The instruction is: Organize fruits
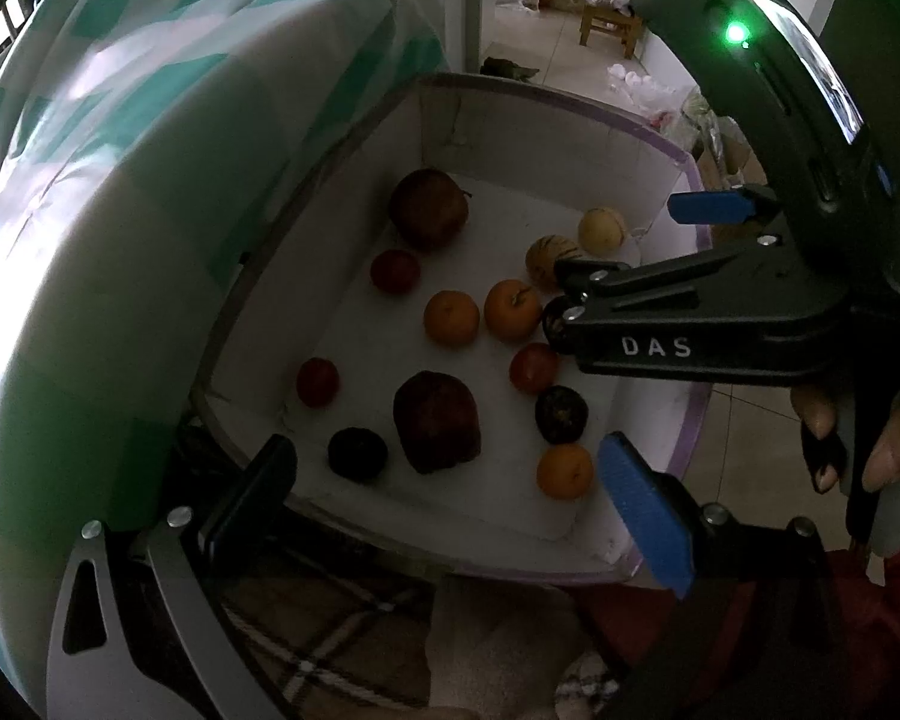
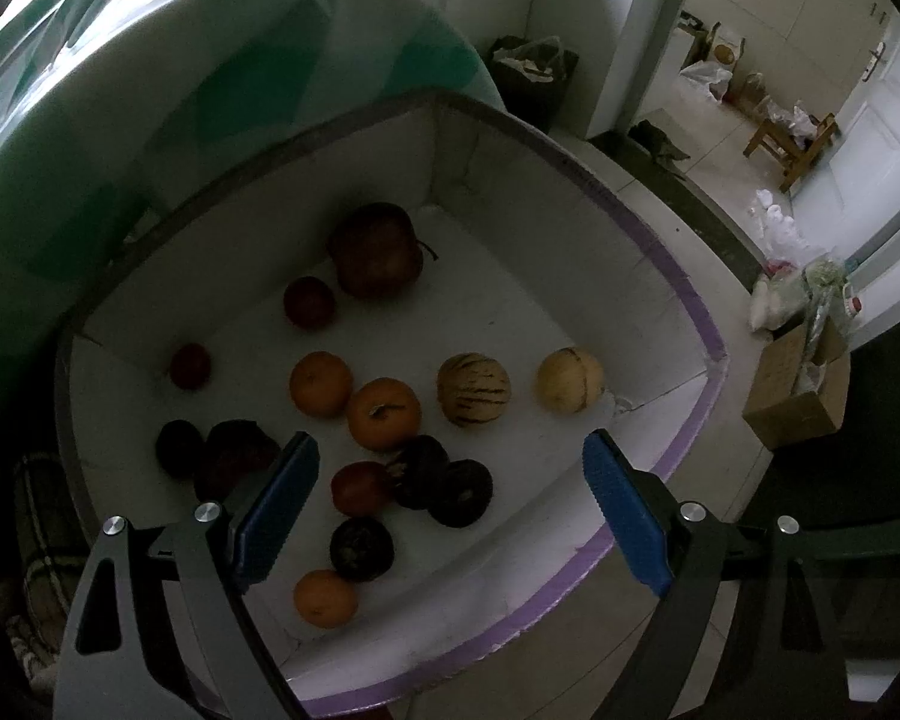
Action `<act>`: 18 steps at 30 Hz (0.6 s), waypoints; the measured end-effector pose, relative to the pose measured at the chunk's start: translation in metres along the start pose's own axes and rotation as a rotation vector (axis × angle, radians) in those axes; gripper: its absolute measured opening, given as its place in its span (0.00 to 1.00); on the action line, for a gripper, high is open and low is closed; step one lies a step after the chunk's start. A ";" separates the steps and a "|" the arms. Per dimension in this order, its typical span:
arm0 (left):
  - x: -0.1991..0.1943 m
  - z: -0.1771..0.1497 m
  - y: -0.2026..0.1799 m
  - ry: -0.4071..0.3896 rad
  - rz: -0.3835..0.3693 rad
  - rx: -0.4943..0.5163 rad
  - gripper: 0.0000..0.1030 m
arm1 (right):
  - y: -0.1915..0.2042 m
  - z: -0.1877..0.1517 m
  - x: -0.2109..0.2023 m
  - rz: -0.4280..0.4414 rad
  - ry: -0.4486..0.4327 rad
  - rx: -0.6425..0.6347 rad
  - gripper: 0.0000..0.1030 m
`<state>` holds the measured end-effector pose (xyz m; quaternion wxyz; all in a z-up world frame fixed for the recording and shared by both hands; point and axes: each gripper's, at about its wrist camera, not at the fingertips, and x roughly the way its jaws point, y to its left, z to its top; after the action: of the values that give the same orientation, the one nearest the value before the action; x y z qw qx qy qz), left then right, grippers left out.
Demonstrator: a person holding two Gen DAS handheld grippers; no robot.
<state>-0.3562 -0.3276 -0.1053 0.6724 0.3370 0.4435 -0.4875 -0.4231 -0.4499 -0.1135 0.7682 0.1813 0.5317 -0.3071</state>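
Note:
A white box with a purple rim (image 1: 570, 101) (image 2: 660, 240) stands on the floor with loose fruit in it. Inside are oranges (image 2: 384, 413), two pale striped fruits (image 2: 474, 389), small red fruits (image 2: 309, 302), dark round fruits (image 2: 360, 549) and two large dark red fruits (image 1: 438, 420). My left gripper (image 1: 450, 504) hovers open over the box's near edge, holding nothing. My right gripper (image 2: 450, 510) is open wide above the dark fruits and a red one (image 2: 360, 486). In the left wrist view its blue pad (image 1: 714, 207) shows over the box's right side, and a hand (image 1: 882, 456) holds the tool.
A green-and-white checked padded surface (image 1: 120, 240) (image 2: 150, 90) presses against the box's left side. A cardboard box (image 2: 798, 396) with bags sits on the tiled floor to the right. A wooden stool (image 2: 792, 144) stands farther back. Plaid cloth (image 1: 330, 630) lies below the box.

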 end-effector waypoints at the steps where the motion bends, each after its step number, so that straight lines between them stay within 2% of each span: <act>1: 0.000 0.000 0.000 0.000 0.000 -0.001 0.98 | 0.000 0.000 0.000 0.000 -0.001 0.001 0.84; 18: 0.002 -0.002 0.000 0.002 -0.001 0.001 0.98 | 0.001 -0.003 0.005 0.003 0.008 0.002 0.84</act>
<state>-0.3568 -0.3264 -0.1076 0.6717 0.3376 0.4442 -0.4875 -0.4236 -0.4490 -0.1194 0.7665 0.1840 0.5341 -0.3055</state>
